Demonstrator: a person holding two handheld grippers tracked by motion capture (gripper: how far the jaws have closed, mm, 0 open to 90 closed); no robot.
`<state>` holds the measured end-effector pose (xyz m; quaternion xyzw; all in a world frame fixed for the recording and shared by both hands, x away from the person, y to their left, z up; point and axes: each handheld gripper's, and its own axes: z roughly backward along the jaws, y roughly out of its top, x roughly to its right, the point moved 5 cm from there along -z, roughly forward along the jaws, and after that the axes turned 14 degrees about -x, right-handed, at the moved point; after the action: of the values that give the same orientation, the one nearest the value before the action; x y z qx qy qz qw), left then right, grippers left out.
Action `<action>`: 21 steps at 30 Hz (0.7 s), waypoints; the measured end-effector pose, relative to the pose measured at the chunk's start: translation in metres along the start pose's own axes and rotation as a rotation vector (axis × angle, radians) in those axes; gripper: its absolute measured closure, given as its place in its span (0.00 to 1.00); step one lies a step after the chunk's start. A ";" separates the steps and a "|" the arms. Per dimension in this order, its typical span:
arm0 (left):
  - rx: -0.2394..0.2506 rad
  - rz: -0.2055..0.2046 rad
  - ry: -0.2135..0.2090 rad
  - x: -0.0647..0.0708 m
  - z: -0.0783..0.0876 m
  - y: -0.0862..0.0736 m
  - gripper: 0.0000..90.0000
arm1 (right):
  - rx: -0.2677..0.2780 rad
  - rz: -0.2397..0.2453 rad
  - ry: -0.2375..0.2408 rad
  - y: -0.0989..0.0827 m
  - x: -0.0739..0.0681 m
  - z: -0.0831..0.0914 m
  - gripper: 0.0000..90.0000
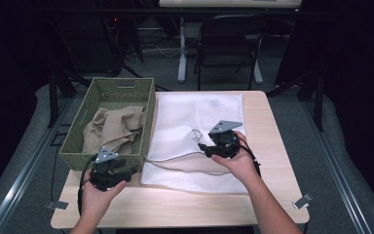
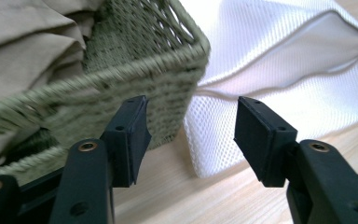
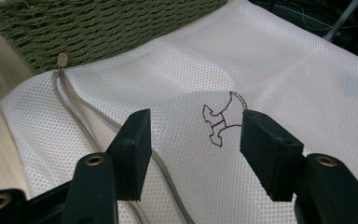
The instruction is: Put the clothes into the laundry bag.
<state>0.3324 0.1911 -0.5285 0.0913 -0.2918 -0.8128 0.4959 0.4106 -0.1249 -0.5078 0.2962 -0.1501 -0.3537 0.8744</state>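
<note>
The white mesh laundry bag (image 1: 197, 122) lies flat just right of the woven basket (image 1: 73, 146). The right gripper (image 1: 209, 146) hovers over it, jaws spread, empty. The left gripper (image 1: 119, 170), also spread and empty, sits at the basket's near corner.

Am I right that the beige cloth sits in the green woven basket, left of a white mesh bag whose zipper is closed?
Not quite. The zipper of the white mesh bag is open, as the right gripper view shows. The beige cloth does sit in the green woven basket, left of the bag.
</note>
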 end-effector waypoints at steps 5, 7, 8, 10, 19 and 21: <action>-0.002 0.009 0.000 -0.006 0.016 0.017 0.48 | 0.016 -0.009 -0.004 0.001 0.002 0.003 0.47; 0.004 0.006 0.000 -0.007 0.023 0.025 0.47 | 0.018 -0.010 -0.005 0.001 0.002 0.004 0.47; 0.009 0.003 0.005 -0.009 0.026 0.030 0.47 | 0.019 -0.011 -0.005 0.001 0.002 0.004 0.47; 0.013 0.008 0.016 -0.015 0.031 0.039 0.46 | 0.018 -0.008 -0.007 0.001 0.002 0.003 0.47; -0.053 0.081 0.078 -0.049 0.030 0.067 0.46 | 0.025 -0.018 -0.009 0.001 0.003 0.004 0.47; -0.076 0.104 0.089 -0.057 0.028 0.072 0.45 | 0.021 -0.015 -0.011 0.001 0.004 0.005 0.47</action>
<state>0.4026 0.2260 -0.4729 0.0930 -0.2428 -0.7916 0.5530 0.4116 -0.1292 -0.5037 0.3044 -0.1561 -0.3603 0.8679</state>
